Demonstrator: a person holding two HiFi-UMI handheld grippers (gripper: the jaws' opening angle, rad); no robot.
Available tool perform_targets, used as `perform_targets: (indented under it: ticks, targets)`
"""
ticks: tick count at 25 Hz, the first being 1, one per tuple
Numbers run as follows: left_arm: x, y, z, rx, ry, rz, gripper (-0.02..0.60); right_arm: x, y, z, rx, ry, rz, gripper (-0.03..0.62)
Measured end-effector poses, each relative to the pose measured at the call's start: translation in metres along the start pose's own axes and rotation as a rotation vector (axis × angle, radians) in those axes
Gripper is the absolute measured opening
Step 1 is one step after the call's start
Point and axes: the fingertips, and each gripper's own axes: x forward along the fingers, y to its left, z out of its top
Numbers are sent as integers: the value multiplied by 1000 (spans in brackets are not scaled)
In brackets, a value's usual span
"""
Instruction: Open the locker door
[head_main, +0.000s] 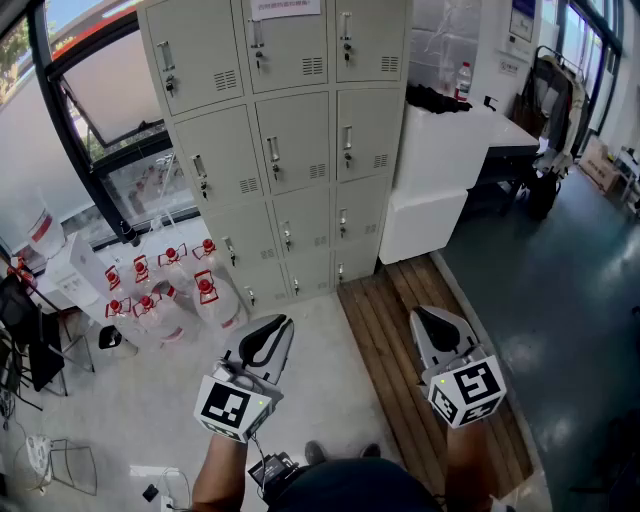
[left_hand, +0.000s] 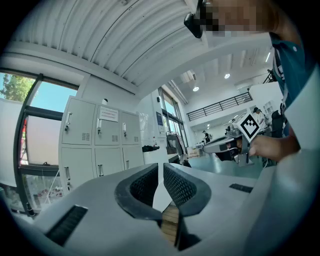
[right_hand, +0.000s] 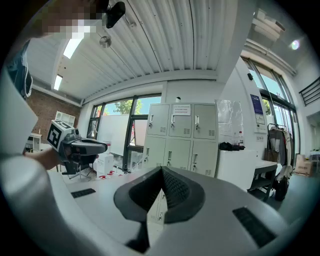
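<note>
Head view: you stand well back from the lockers (head_main: 290, 150), every door shut, so the approach is the step in hand. Your left hand-held gripper (head_main: 281, 325) and right hand-held gripper (head_main: 418, 320) point at them.

Left gripper view: only here do you see its jaws a sliver apart, empty. The lockers are ahead-left.

Right gripper view: jaws clenched on nothing, lockers dead ahead, handles (right_hand: 173, 121) plain. Next, I judge, close in, choose a handle and part the jaws.
</note>
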Motion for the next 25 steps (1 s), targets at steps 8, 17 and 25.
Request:
perform_targets:
  ticks: [8,17,25]
  targets:
    - [-8,5,-2,-4,1,-2,46,1,8,0,0,-1,-5,35]
    - [-16,12,-3,1,-2,-23,46,2,19,2,11,-13,-24,35]
    - [-21,31,-9,2,-13,-59,46,15,30,5,66,-45,-51,37]
